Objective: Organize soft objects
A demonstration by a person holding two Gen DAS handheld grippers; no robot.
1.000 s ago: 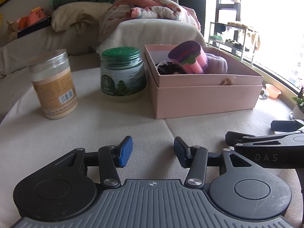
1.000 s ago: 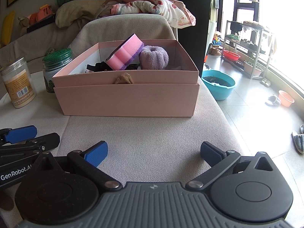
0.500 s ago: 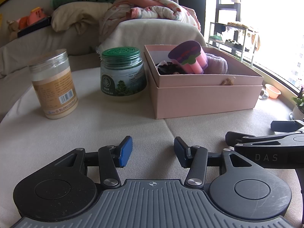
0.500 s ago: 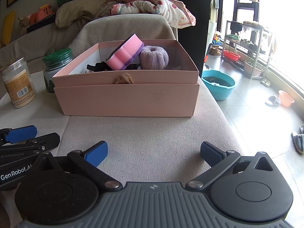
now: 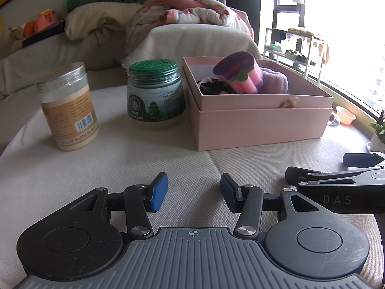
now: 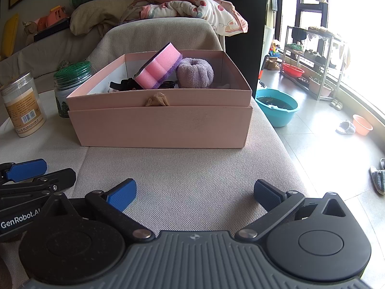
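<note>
We held our left gripper and right gripper empty, jaws apart, since the pink-and-purple sponge and lilac towel roll lay inside the pink cardboard box.

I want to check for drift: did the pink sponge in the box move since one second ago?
No. The pink sponge leans against the purple towel roll as before, in the same place relative to the pink box rim.

Counts: 1 pink box. Inside: 1 pink-purple sponge, 1 lavender fuzzy roll, 1 dark bundle, 1 tan scrap over the front rim. Beside the box: 2 jars, green-lidded and clear-lidded. 2 grippers, left and right.
</note>
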